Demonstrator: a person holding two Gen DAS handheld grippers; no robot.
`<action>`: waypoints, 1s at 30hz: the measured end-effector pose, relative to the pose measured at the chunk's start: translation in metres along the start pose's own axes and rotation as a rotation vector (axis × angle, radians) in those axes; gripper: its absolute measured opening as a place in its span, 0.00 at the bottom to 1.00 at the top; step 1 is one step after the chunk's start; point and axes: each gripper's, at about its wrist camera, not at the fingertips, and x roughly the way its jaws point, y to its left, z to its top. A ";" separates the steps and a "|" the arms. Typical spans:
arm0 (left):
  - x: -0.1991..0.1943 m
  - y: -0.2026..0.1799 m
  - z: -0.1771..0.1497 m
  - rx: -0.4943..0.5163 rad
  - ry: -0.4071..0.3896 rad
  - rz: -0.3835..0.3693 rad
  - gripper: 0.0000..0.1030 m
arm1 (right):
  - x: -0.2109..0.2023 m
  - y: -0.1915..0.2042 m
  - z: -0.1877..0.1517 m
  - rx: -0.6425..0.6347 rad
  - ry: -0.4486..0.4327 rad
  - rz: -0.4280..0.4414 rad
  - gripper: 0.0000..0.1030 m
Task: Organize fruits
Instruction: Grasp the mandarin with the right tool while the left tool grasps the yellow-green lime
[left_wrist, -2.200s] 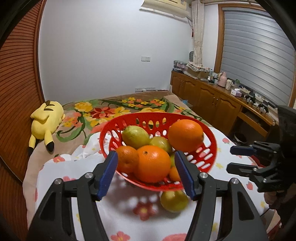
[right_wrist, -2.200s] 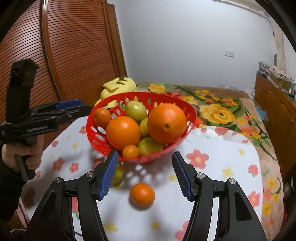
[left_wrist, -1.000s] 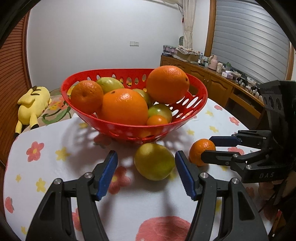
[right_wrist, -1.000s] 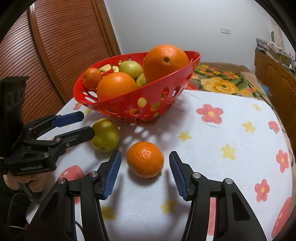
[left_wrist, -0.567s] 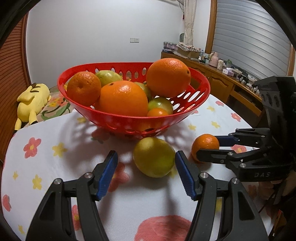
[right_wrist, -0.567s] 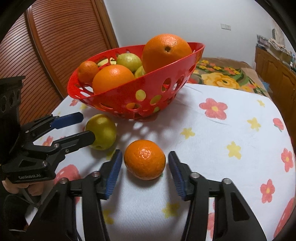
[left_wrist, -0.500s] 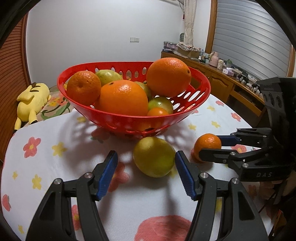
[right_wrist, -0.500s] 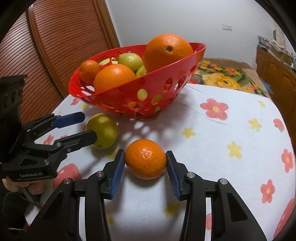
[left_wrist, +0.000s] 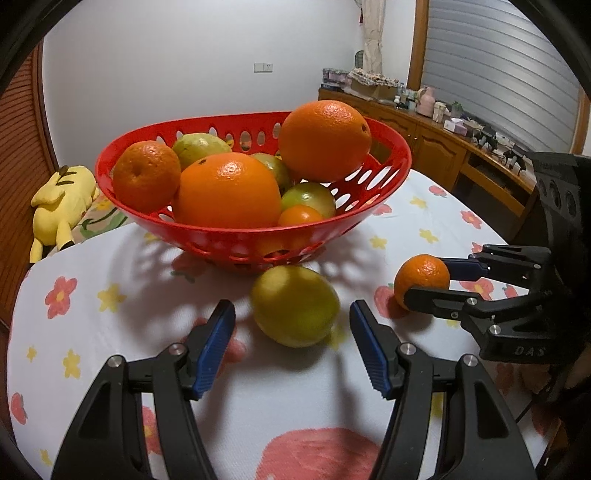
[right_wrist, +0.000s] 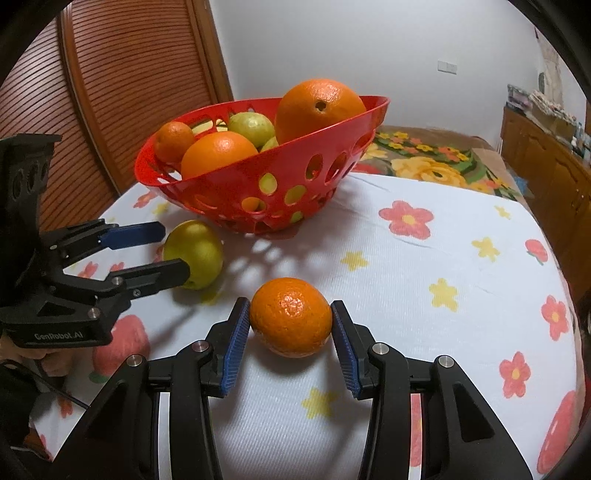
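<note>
Right gripper (right_wrist: 291, 332): jaws just closed onto small orange (right_wrist: 291, 317), pads touching. Left gripper (left_wrist: 291, 343): jaws apart, straddling green fruit (left_wrist: 294, 305), no contact.

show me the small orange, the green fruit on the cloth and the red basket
small orange (right_wrist: 291, 317), right wrist view, middle of its peel.
green fruit (left_wrist: 294, 305), left wrist view, centre of its skin.
red basket (right_wrist: 240, 184), right wrist view, perforated outer wall.

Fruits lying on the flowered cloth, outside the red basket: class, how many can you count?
2. A small orange sits between the right gripper's pads; a yellow-green fruit lies between the left gripper's open fingers. None seem hidden.
</note>
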 end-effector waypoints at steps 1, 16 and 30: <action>0.001 0.000 0.001 -0.006 0.006 -0.003 0.62 | 0.000 0.000 -0.001 0.001 -0.001 0.002 0.43; 0.015 0.000 0.011 -0.039 0.081 -0.023 0.62 | -0.007 0.000 -0.003 -0.001 -0.026 0.006 0.43; -0.013 0.012 -0.006 -0.077 0.026 -0.030 0.52 | -0.008 0.002 -0.002 -0.010 -0.029 0.010 0.43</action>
